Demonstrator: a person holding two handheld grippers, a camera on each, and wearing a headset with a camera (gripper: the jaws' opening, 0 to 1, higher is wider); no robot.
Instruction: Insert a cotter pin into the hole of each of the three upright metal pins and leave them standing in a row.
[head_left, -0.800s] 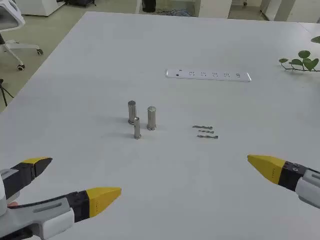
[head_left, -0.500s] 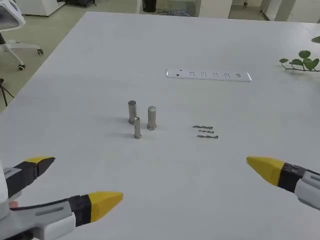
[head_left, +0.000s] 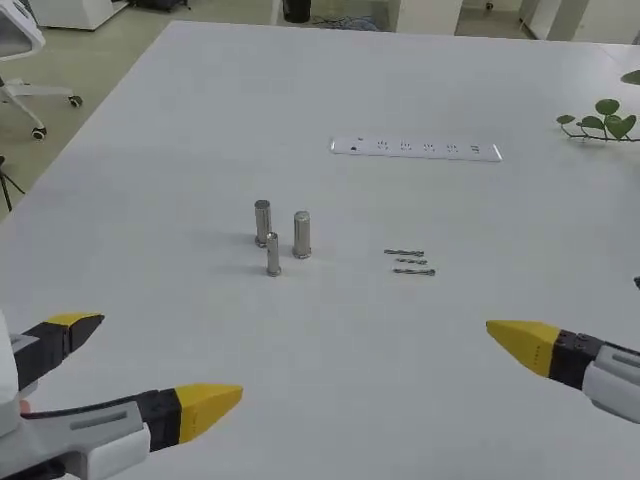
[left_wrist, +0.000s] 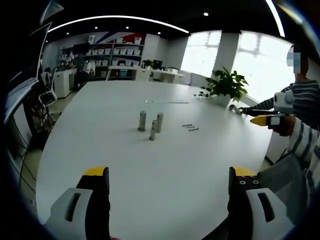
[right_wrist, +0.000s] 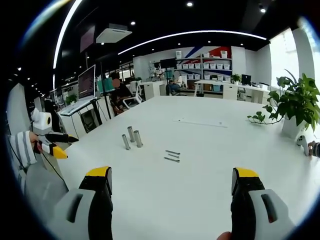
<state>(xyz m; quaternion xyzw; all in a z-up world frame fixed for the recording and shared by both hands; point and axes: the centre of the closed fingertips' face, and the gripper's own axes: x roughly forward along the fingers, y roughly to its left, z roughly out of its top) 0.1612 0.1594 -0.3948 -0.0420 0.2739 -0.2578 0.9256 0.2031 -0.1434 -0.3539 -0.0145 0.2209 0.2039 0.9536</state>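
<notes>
White table (head_left: 450, 60) with long white power strip (head_left: 416, 150) at far middle, leafy plant (head_left: 600, 122) far right, office chair (head_left: 22, 42) far left; shelves (right_wrist: 202, 53) beyond, perhaps holding boxes.

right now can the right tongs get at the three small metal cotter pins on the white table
Probably yes: the right tongs are open, with bare white tabletop between them and the three small metal cotter pins.

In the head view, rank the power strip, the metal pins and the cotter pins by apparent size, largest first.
1. power strip.
2. metal pins, much alike among themselves.
3. cotter pins, too small to rank among themselves.
</notes>
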